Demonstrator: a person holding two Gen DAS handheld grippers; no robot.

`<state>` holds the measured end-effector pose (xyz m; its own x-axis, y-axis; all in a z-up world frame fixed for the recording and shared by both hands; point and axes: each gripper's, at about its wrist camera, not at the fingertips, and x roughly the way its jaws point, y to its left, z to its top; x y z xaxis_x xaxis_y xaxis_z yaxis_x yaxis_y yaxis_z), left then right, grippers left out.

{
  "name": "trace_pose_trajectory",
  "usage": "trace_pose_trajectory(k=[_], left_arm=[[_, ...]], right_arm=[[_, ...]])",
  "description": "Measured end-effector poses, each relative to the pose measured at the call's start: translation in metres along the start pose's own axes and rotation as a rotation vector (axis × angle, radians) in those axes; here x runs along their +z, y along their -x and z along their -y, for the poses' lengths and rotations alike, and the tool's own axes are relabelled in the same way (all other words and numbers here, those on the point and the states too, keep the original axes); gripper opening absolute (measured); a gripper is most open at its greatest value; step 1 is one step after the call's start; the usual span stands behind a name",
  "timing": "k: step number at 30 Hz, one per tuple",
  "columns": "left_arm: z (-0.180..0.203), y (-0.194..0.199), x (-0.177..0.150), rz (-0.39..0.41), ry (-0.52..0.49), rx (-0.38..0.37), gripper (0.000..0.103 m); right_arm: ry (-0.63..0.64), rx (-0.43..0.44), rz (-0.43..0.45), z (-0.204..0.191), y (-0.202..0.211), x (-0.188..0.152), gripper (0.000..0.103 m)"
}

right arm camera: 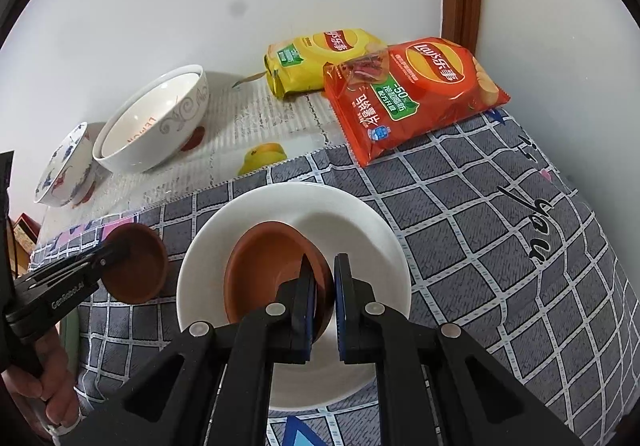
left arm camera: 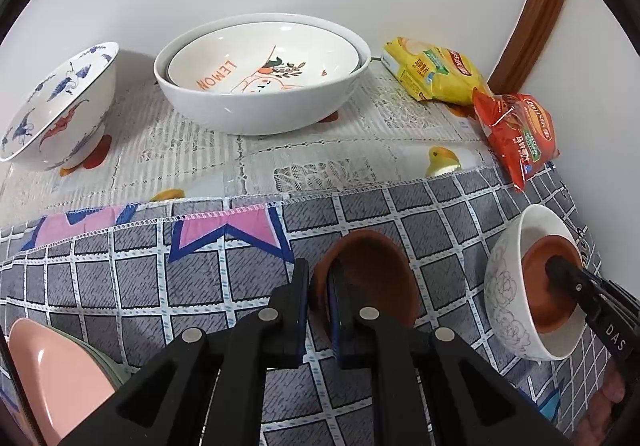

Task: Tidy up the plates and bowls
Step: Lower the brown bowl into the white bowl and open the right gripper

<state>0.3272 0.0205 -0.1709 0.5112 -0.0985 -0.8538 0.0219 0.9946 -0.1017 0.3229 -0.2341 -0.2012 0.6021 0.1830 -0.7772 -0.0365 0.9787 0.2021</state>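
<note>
A brown dish is sitting inside a white bowl on the checked cloth, and the right gripper is pinching its near rim. Just left of the bowl, a second brown dish is resting tilted over the cloth, its rim clamped by the left gripper. Beyond them, a big bowl with a lemon-print bowl nested inside is standing by a blue-patterned bowl. A red bag and a yellow bag are lying near the wall.
</note>
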Motion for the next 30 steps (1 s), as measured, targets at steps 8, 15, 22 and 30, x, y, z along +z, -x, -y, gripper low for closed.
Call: trace_pose_trajectory(k=[8,15,22,30], left_arm=[[0.002,0.002,0.0,0.004,-0.001,0.001,0.009],[0.001,0.001,0.0,0.004,0.003,0.001,0.009],[0.001,0.001,0.0,0.0,0.01,-0.004,0.009],[0.0,0.001,0.0,-0.004,0.014,-0.007,0.009]], right_arm=[[0.001,-0.019,-0.026,0.003,-0.006,0.001,0.009],[0.018,-0.013,-0.044,0.001,-0.012,0.001,0.009],[0.081,-0.077,-0.066,-0.009,-0.017,0.004,0.009],[0.152,-0.148,-0.092,-0.02,-0.024,0.005,0.012]])
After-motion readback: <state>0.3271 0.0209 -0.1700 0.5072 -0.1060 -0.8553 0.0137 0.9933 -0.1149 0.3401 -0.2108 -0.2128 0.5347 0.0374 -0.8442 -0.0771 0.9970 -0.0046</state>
